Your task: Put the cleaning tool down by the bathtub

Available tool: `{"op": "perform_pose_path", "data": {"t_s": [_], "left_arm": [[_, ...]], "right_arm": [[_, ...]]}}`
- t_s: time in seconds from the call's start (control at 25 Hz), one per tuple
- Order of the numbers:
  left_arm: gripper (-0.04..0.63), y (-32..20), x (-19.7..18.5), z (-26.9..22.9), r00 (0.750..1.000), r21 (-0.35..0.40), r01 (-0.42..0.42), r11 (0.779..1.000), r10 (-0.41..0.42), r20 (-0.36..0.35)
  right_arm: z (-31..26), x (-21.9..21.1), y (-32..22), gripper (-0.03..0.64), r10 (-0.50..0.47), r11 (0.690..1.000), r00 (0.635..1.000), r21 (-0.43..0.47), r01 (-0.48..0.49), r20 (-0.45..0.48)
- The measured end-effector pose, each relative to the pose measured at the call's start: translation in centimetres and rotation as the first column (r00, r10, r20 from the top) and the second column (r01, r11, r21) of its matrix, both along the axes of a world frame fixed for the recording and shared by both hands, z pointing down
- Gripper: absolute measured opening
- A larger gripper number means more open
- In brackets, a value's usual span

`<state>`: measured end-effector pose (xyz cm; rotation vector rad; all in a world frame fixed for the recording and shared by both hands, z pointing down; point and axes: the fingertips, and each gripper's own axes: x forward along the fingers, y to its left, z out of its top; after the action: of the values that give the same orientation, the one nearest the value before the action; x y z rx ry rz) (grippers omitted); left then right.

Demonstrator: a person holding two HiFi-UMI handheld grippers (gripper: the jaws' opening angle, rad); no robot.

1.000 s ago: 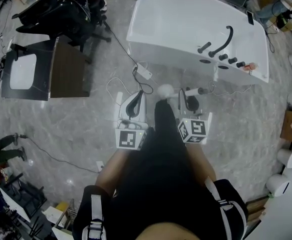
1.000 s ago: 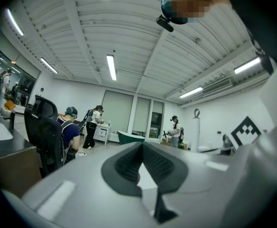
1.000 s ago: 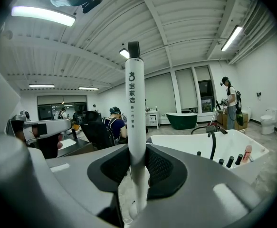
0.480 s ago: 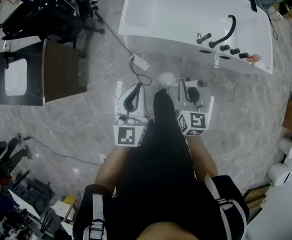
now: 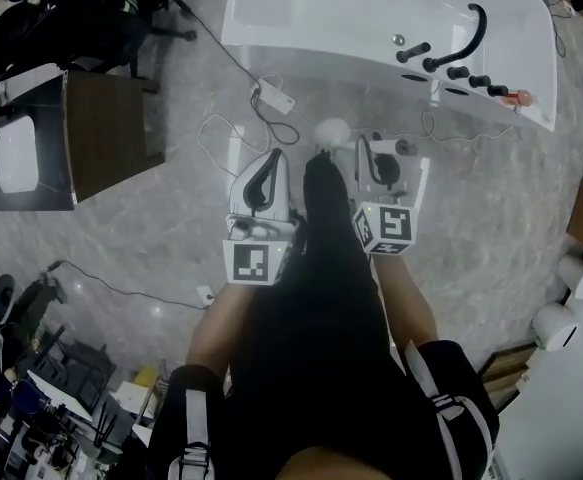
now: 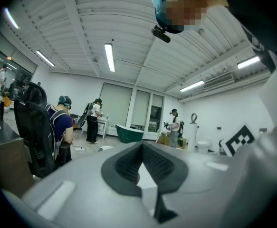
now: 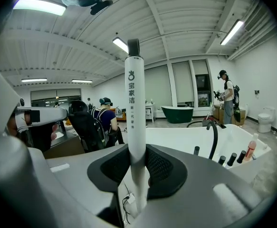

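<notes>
The white bathtub (image 5: 351,13) with a black faucet (image 5: 468,40) stands on the grey floor ahead of me. My right gripper (image 5: 383,152) is shut on the cleaning tool's white handle (image 5: 389,149), which ends in a dark tip. In the right gripper view the handle (image 7: 134,108) stands upright between the pads, with the bathtub (image 7: 186,139) behind it. The tool's lower end is hidden. My left gripper (image 5: 270,160) hovers beside it over the floor. Its pads meet at the tips with nothing between them (image 6: 141,144).
A white power strip (image 5: 274,96) and loose cables lie on the floor in front of the tub. A brown desk (image 5: 106,133) and a black chair (image 5: 66,23) stand at the left. A pink bottle (image 5: 517,96) sits on the tub's rim. Several people stand in the room's background.
Both grippers have moved forward toward the bathtub and sunk lower. The handle has stayed in the right gripper's jaws.
</notes>
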<state>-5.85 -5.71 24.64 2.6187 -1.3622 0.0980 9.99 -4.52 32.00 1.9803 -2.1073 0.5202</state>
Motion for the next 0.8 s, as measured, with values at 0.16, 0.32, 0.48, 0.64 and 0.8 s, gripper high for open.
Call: {"op": "perform_pose_path", "data": {"t_s": [0.16, 0.32, 0.48, 0.64, 0.8], "left_arm": [[0.006, -0.6, 0.5, 1.4, 1.000, -0.003, -0.003, 1.000, 0.003, 0.003], [0.006, -1.4, 0.7, 3.3, 1.000, -0.013, -0.005, 1.000, 0.005, 0.009], [0.006, -1.9, 1.4, 5.6, 1.000, -0.019, -0.013, 1.000, 0.013, 0.015], [0.006, -2.3, 2.2, 7.5, 1.000, -0.029, -0.020, 0.999, 0.020, -0.001], [0.006, -3.1, 2.6, 9.4, 1.000, -0.048, -0.017, 0.999, 0.018, 0.006]], "right_arm": [[1.9, 0.5, -0.7, 0.094, 0.012, 1.000, 1.000, -0.019, -0.012, -0.001], [4.2, 0.8, -1.6, 0.094, 0.021, 0.999, 1.000, -0.038, -0.021, 0.004], [6.5, 1.4, -2.4, 0.094, 0.023, 0.999, 1.000, -0.048, -0.022, 0.006], [9.0, 1.8, -3.1, 0.094, 0.019, 0.998, 1.000, -0.068, -0.018, 0.011], [11.3, 2.0, -4.0, 0.094, 0.013, 0.996, 1.000, -0.085, -0.013, 0.002]]}}
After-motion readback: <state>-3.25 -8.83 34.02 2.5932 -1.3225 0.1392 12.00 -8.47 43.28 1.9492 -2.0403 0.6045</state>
